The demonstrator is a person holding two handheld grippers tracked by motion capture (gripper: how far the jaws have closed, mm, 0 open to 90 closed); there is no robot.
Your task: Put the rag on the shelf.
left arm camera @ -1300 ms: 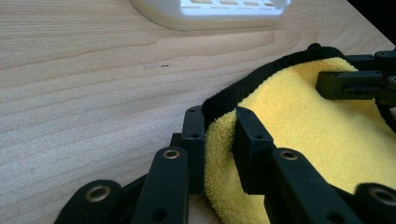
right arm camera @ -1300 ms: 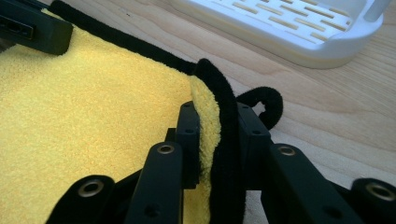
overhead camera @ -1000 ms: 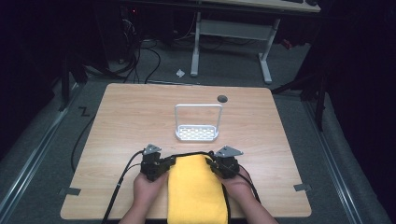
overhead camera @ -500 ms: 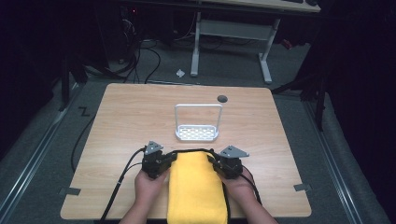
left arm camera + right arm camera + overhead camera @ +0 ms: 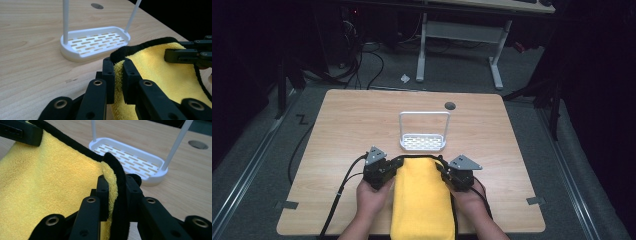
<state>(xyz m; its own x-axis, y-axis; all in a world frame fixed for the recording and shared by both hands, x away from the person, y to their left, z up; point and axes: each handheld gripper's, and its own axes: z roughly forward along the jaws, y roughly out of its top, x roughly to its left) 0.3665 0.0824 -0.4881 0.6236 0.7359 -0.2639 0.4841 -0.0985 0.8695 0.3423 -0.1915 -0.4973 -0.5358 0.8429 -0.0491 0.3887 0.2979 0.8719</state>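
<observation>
Claws both pinched tight: left claw (image 5: 118,75), right claw (image 5: 117,192) gripping yellow towel (image 5: 422,200) corners

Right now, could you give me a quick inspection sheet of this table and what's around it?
Surface: wooden table, with a small dark round hole near its far edge.
Job's things: yellow towel with black trim, far edge lifted; white rack with a slotted base and tall hoop handle just beyond it.
Clutter: nothing seen on the table.
Grippers: left gripper shut on the towel's far left corner; right gripper shut on the far right corner.
Cables: black cables trail from the grippers toward the near edge.
Surroundings: dark room, grey floor, a scrap of paper, a white-legged desk behind.
</observation>
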